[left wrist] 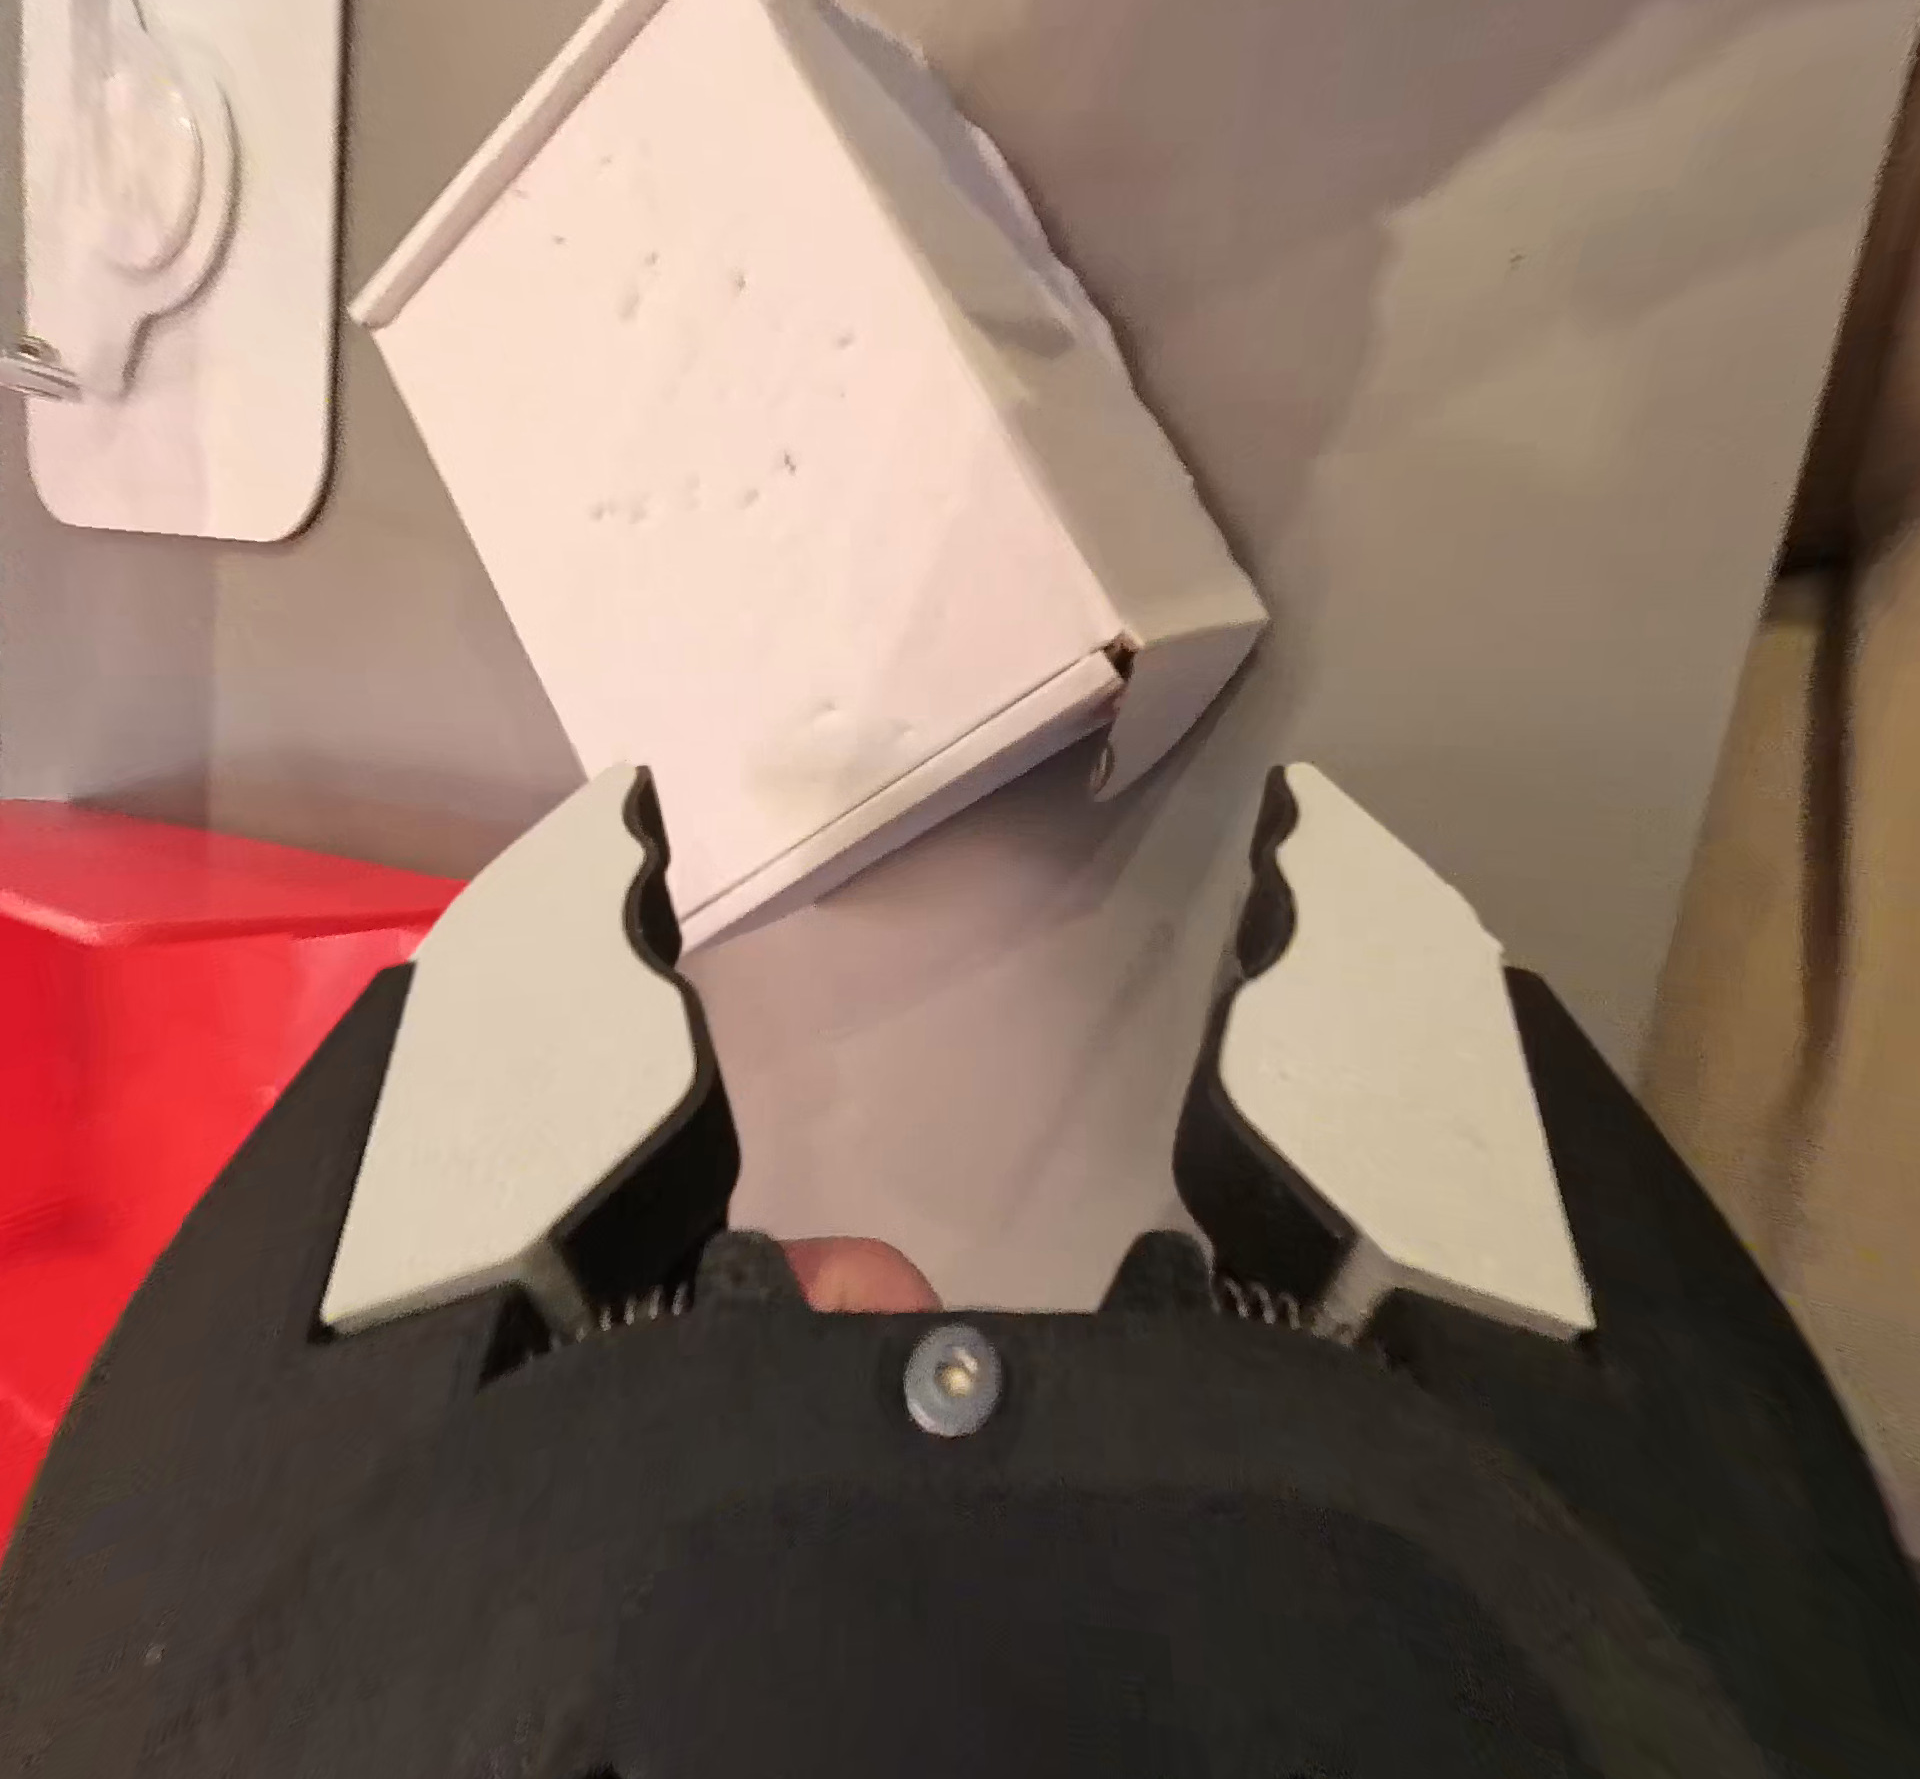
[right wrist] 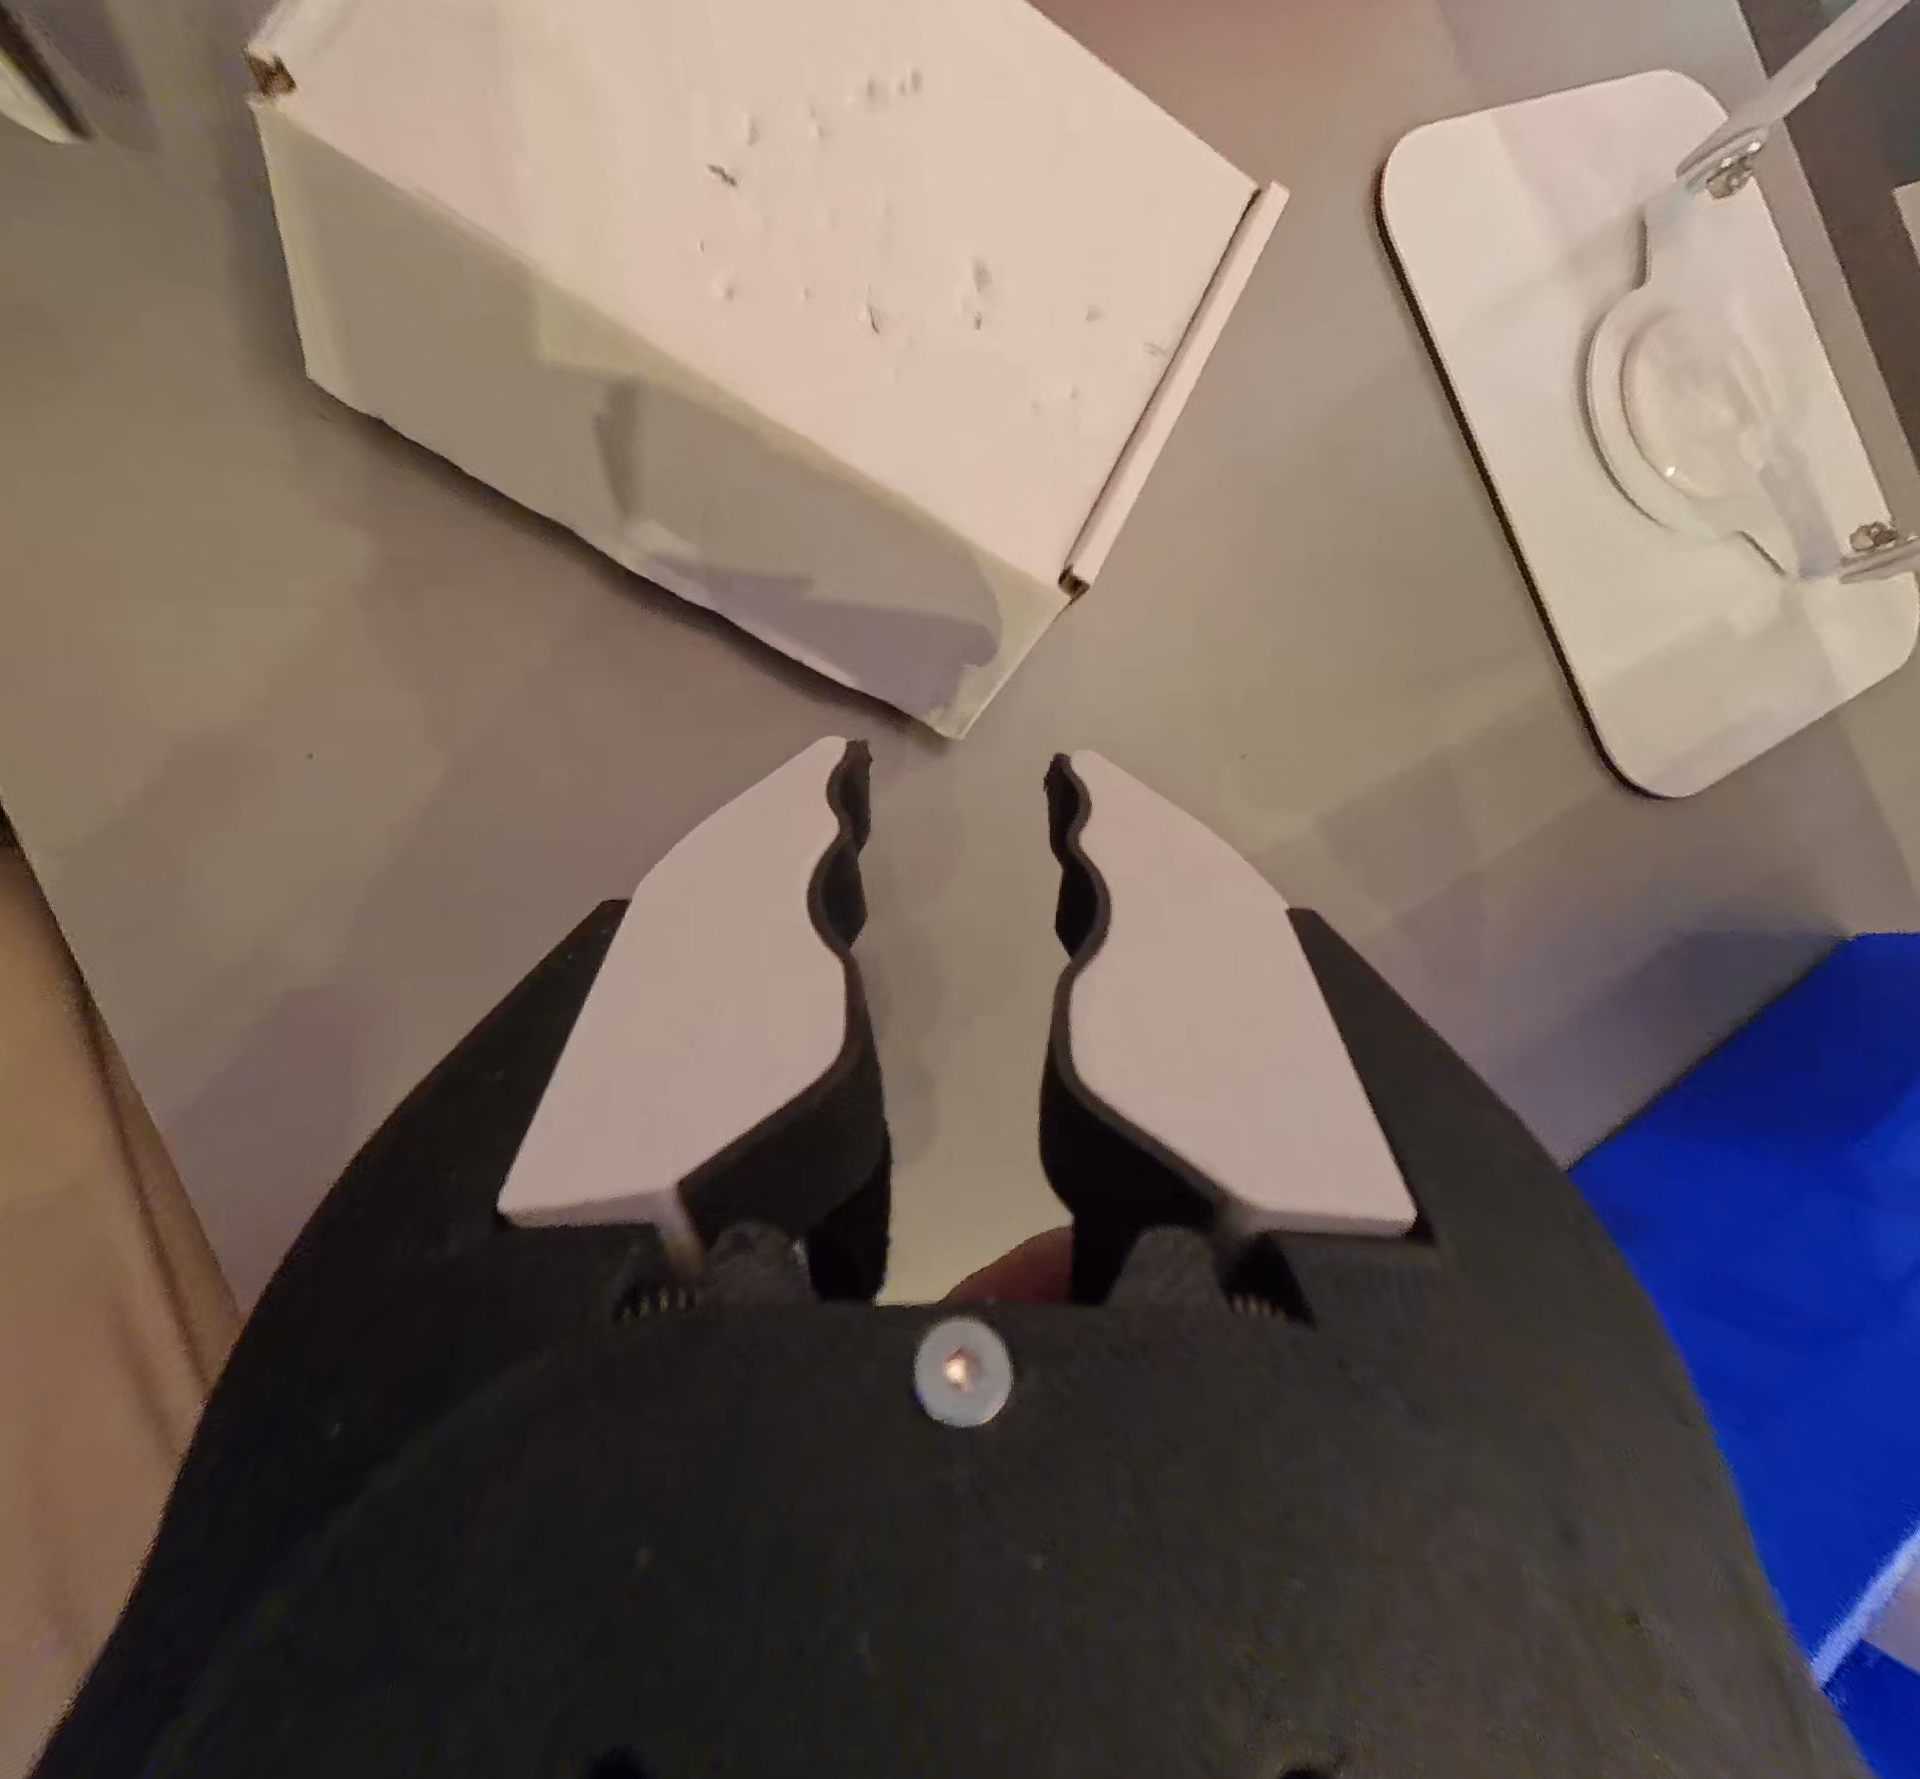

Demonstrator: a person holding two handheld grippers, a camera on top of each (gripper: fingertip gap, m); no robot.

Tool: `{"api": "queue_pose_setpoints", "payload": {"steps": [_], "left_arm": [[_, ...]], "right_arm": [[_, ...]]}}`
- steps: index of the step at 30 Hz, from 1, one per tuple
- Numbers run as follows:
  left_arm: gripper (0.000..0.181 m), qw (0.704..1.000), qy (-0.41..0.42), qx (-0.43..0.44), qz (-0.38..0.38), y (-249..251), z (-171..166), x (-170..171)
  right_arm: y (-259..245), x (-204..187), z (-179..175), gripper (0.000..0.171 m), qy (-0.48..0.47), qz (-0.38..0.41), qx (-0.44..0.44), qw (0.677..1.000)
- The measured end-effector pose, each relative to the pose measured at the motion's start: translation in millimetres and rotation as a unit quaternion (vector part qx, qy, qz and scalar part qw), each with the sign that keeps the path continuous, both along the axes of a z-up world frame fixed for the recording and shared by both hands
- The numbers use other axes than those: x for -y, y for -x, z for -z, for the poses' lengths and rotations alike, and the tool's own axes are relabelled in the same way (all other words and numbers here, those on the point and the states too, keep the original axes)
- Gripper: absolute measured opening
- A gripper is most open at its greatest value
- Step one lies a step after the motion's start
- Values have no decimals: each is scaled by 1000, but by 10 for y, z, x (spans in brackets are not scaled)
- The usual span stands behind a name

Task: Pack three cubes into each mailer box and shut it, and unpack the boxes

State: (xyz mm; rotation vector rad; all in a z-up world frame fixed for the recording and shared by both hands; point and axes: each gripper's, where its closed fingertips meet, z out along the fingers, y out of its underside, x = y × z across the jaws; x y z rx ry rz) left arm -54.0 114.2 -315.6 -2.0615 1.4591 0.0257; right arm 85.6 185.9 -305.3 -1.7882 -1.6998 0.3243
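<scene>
One white cardboard mailer box point(left wrist: 769, 441), shut, its lid dimpled with small dents, lies on the smooth grey surface point(left wrist: 1351, 482). The left gripper point(left wrist: 961, 856), fingers point(left wrist: 561, 1023) spread wide and empty, has the box's near corner just beyond its left fingertip. The right gripper point(right wrist: 961, 768), fingers point(right wrist: 717, 981) parted narrowly and empty, points just below the mailer box point(right wrist: 727, 254). One white rounded plate point(right wrist: 1662, 441) lies right of the box.

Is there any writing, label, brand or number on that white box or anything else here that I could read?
None: no readable text in either view.
The white mailer box shows only dents and scuffs on its lid.
The white stand base, red bin and blue bin are plain.
</scene>
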Motion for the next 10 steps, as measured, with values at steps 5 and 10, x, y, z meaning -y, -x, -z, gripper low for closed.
{"api": "queue_pose_setpoints", "payload": {"steps": [5,10], "left_arm": [[91,1000,-1,-28,1,11,109,-99],[86,999,-4,-16,-51,-74,109,-197]], "right_arm": [[83,233,17,46,81,-15,-20,996],[136,407,120,67,113,-2,-20,993]]}}
